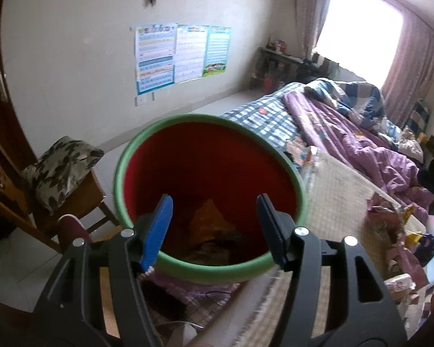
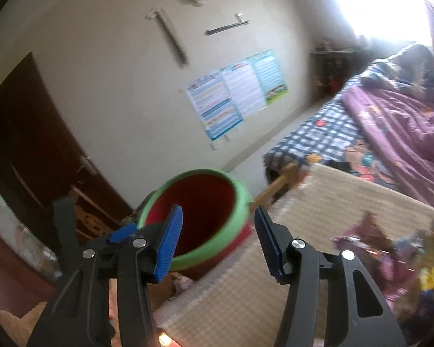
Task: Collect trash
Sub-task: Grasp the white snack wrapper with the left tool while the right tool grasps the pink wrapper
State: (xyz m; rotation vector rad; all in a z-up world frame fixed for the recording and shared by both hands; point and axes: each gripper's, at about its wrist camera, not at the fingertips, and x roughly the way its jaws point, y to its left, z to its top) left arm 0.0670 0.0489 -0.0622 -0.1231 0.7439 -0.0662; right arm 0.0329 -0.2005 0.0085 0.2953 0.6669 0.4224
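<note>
A red bin with a green rim (image 1: pixel 121 173) stands at the edge of a woven beige mat (image 1: pixel 341 190). My left gripper (image 1: pixel 214 202) hangs open right over the bin's mouth, with nothing between its blue-padded fingers. Crumpled orange and brown wrappers (image 1: pixel 208 219) lie at the bottom of the bin. In the right wrist view the same bin (image 2: pixel 241 202) is ahead and slightly left. My right gripper (image 2: pixel 218 211) is open and empty beside its rim, above the mat (image 2: pixel 318 196). A heap of colourful wrappers (image 2: pixel 390 248) lies on the mat to the right, also seen as the trash pile (image 1: pixel 390 225).
A bed with a purple quilt (image 1: pixel 361 133) and a blue checked sheet (image 1: pixel 263 118) runs to the right, behind the mat. A wooden chair with a leaf-patterned cushion (image 1: pixel 60 167) stands left of the bin. A dark door (image 2: pixel 20 133) and wall posters (image 1: pixel 182 55) are behind.
</note>
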